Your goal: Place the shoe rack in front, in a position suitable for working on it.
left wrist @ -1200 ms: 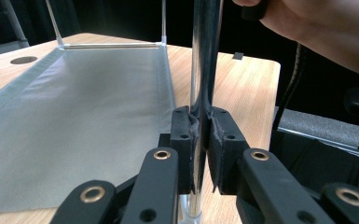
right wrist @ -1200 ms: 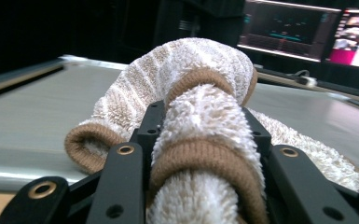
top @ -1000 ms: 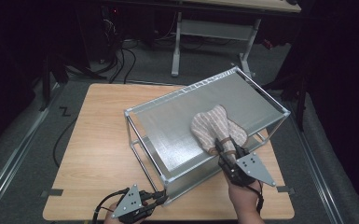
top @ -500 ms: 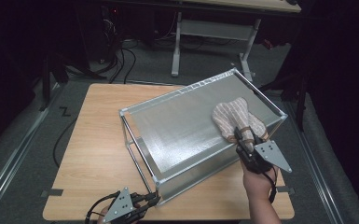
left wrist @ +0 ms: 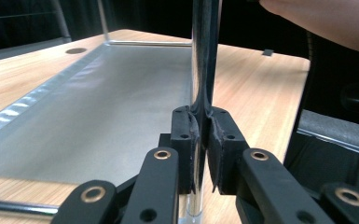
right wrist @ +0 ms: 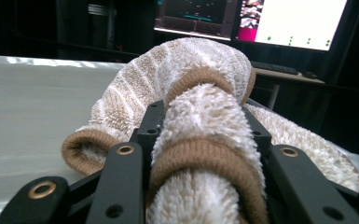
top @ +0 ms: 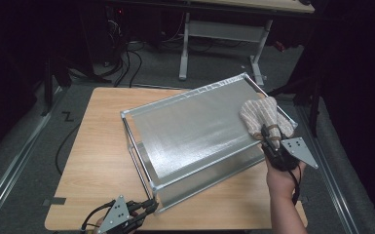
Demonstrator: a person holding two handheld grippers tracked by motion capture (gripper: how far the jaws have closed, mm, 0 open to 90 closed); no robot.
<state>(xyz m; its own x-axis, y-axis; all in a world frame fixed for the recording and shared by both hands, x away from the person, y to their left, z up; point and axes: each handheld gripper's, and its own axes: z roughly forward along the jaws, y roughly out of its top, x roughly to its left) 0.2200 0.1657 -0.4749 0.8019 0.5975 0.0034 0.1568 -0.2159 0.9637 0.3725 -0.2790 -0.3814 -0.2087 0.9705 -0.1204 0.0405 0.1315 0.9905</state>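
Tongs are both gripping: your right tongs (top: 271, 138) are pinching the soft, light towel (top: 264, 115), your left tongs (top: 146, 208) clamping the stiff rack (top: 195, 131) post.

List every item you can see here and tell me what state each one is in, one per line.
Metal rack: upright on the table, its top shelf bare apart from the cloth.
Cloth: bunched, lying at the shelf's far right corner, one end gripped.
Left gripper: shut on the rack's near corner post.
Right gripper: shut on the cloth.
Wooden table: carries the rack.
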